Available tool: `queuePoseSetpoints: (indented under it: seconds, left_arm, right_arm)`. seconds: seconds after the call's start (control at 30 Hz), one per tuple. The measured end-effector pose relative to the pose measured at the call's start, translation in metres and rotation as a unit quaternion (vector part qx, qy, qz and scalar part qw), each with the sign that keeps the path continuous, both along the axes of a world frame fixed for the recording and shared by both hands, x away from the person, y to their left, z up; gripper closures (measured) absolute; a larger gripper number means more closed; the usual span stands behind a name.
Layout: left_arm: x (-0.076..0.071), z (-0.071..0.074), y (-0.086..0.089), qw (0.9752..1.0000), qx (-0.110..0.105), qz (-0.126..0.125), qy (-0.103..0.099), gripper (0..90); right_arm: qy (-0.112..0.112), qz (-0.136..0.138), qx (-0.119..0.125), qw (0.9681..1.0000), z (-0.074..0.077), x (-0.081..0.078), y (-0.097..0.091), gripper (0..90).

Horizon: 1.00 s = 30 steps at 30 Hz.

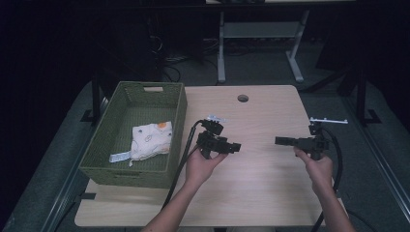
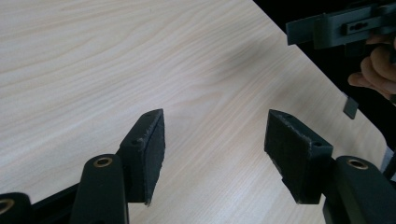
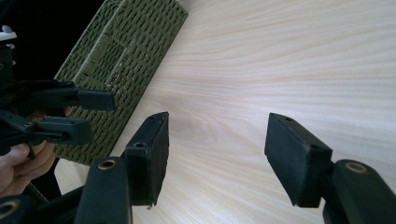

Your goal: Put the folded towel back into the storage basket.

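Green woven basket (image 1: 103, 140) holds the folded cloth (image 1: 152, 140) — left hand-held gripper (image 1: 235, 147) nearer; both hand-held grippers — right (image 1: 279, 140) too — gape empty.

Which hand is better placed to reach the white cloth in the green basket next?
Left. The left gripper hovers open right beside the green basket that holds the white cloth. The right gripper, also open and empty, sits across the table, farther away.
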<state>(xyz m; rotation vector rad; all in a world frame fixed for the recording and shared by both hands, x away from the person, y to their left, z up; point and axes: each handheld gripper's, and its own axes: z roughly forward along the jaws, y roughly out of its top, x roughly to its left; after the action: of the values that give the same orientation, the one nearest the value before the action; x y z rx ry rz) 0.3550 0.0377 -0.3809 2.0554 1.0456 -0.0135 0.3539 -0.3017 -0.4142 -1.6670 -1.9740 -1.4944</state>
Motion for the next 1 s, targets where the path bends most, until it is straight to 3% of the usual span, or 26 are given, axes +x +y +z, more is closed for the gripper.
queuePoseSetpoints:
  seconds: [1.0]
  left_arm:
    - [-0.023,-0.034,-0.008,0.9998,0.017,0.002,-0.008,35.0]
  right_arm:
    - [0.004,-0.021,0.002,0.9998,-0.03,-0.045,-0.039,37.9]
